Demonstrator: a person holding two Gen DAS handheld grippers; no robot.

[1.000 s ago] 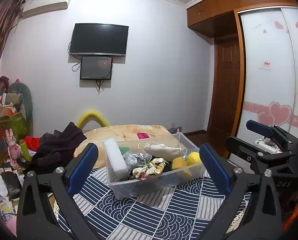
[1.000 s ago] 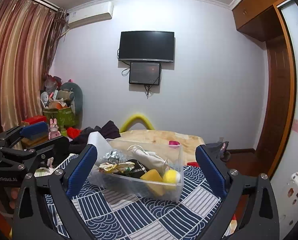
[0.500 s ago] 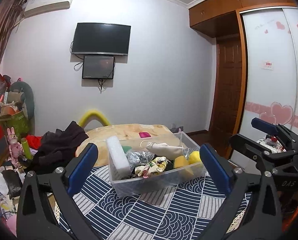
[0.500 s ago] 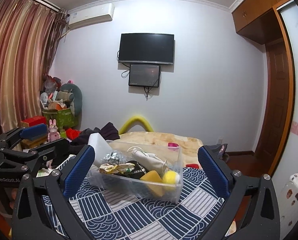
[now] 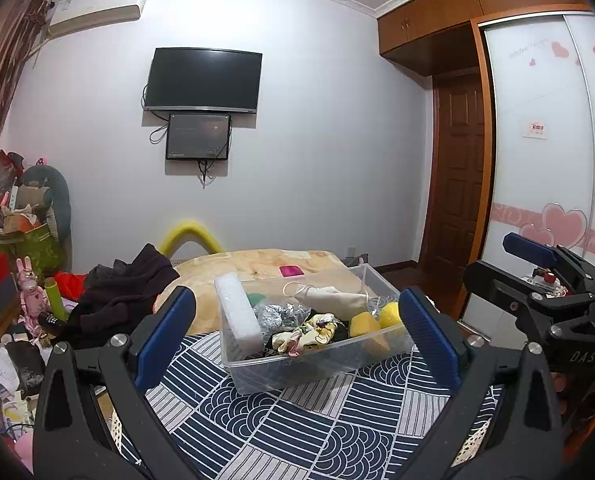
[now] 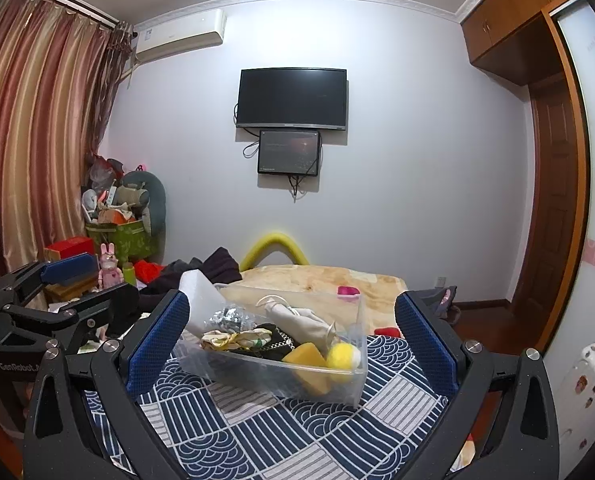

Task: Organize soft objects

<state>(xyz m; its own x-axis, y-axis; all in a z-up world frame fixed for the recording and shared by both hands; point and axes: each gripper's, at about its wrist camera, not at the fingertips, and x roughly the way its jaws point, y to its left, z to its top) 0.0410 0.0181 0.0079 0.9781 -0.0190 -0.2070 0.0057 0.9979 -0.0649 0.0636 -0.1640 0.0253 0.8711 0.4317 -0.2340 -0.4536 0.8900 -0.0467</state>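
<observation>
A clear plastic bin (image 5: 257, 376) (image 6: 257, 376) stands on a blue-and-white patterned cloth (image 5: 297, 428) (image 6: 225, 428). In it lie a white foam block (image 5: 237, 316), a silver crumpled piece (image 5: 277, 314), a floral cloth (image 5: 309, 332), a beige pouch (image 5: 333, 296), a yellow sponge (image 5: 363, 325) (image 6: 307, 356) and a yellow ball (image 5: 389, 314) (image 6: 343, 354). My left gripper (image 5: 297, 336) is open and empty, in front of the bin. My right gripper (image 6: 293, 340) is open and empty, also in front of the bin.
A bed with a tan blanket (image 5: 257, 268) lies behind the bin, with dark clothes (image 5: 121, 292) to its left. Toys and boxes (image 5: 17, 264) pile up at far left. A wooden door (image 5: 457, 176) and a wardrobe (image 5: 545, 140) stand at right.
Both grippers have tilted up slightly, so the bin sits a little lower in both views. Both stay open and empty.
</observation>
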